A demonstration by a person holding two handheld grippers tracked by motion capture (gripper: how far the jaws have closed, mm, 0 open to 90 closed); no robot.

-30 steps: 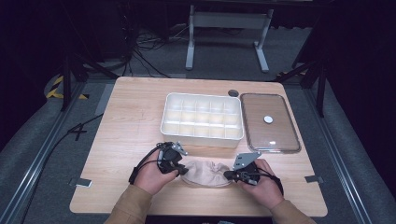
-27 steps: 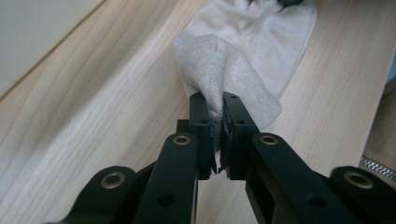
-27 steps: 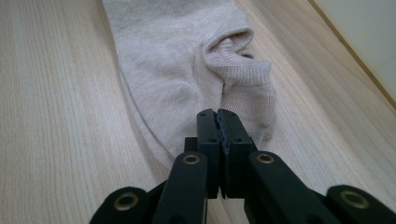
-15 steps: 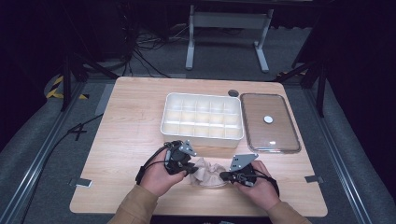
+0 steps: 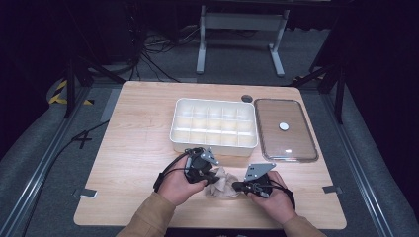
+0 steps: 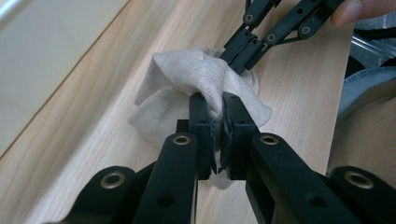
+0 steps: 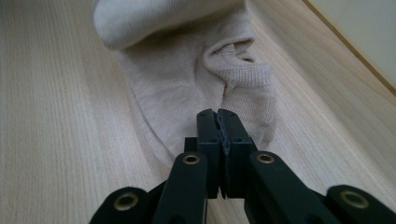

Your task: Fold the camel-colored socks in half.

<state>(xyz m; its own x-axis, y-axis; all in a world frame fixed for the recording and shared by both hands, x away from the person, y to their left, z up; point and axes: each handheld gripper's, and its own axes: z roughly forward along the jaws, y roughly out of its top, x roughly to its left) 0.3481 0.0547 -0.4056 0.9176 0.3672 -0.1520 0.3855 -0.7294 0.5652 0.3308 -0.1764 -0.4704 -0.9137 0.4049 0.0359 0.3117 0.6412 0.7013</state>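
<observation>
At the bottom of the high view my two hands came in low, the left gripper (image 5: 213, 176) at lower centre and the right gripper (image 5: 238, 186) just to its right, with a beige sock (image 5: 225, 183) bunched on the tabletop (image 5: 138, 143) between them. In the left gripper view my jaws were clenched on a raised fold of the sock (image 6: 201, 79), and the other gripper (image 6: 240, 49) bit into the cloth from the upper right of the frame. In the right gripper view the jaws were closed tight at the sock's (image 7: 187, 79) near edge, apparently pinching it. Farther up the high view sat a white compartment tray (image 5: 214, 126) at centre, and just beside it to the right lay its clear lid (image 5: 285, 129), flat on the wood.
</observation>
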